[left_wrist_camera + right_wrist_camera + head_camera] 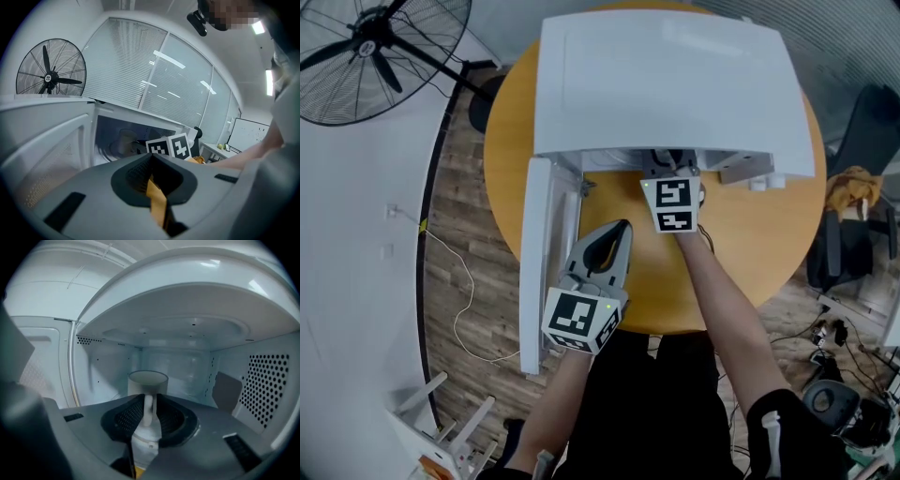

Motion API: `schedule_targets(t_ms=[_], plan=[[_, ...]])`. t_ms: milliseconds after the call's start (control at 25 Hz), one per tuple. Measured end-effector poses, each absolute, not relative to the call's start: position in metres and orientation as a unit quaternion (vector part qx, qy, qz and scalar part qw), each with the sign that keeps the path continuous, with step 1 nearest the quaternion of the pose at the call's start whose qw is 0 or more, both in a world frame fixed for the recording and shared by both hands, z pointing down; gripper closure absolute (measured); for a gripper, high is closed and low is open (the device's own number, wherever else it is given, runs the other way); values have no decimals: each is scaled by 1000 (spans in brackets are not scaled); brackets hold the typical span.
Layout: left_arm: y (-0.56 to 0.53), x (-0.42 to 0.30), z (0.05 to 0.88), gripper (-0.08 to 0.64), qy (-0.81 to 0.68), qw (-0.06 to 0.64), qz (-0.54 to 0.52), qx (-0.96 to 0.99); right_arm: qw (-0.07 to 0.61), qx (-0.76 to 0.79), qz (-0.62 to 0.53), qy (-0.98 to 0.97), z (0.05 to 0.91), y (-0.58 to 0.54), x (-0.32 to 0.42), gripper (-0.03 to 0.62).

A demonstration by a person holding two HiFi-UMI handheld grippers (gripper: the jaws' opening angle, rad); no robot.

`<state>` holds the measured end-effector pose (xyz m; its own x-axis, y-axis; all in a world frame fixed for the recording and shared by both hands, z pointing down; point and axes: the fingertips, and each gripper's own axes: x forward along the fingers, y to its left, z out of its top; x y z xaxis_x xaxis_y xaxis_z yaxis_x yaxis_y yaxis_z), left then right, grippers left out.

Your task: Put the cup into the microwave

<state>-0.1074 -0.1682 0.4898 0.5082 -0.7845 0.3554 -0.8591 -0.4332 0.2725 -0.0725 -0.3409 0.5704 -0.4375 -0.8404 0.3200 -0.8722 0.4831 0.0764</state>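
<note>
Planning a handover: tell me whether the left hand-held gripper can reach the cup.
Probably not: the right hand-held gripper occupies the microwave opening, jaws astride the handle of the cup; the left hand-held gripper sits outside by the door.

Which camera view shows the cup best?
The right gripper view: the cup stands upright inside the microwave, its handle between the right gripper's jaws. The head view hides it under the microwave's top; the left gripper view shows only a dim shape.

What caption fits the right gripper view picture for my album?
White cup standing inside the open microwave, its handle inside the open right claw.
</note>
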Motion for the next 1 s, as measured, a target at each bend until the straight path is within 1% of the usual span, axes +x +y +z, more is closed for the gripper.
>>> schedule_targets(t_ms=[200, 680, 1000], plan=[[-166, -110, 492, 565, -491, 214, 89, 840, 150, 511, 50, -845, 570, -348, -74, 483], [-163, -108, 485, 565, -486, 214, 78, 844, 161, 496, 63, -851, 569, -336, -76, 449], [-155, -98, 478, 565, -473, 210, 70, 853, 166, 494, 64, -851, 558, -306, -66, 448]])
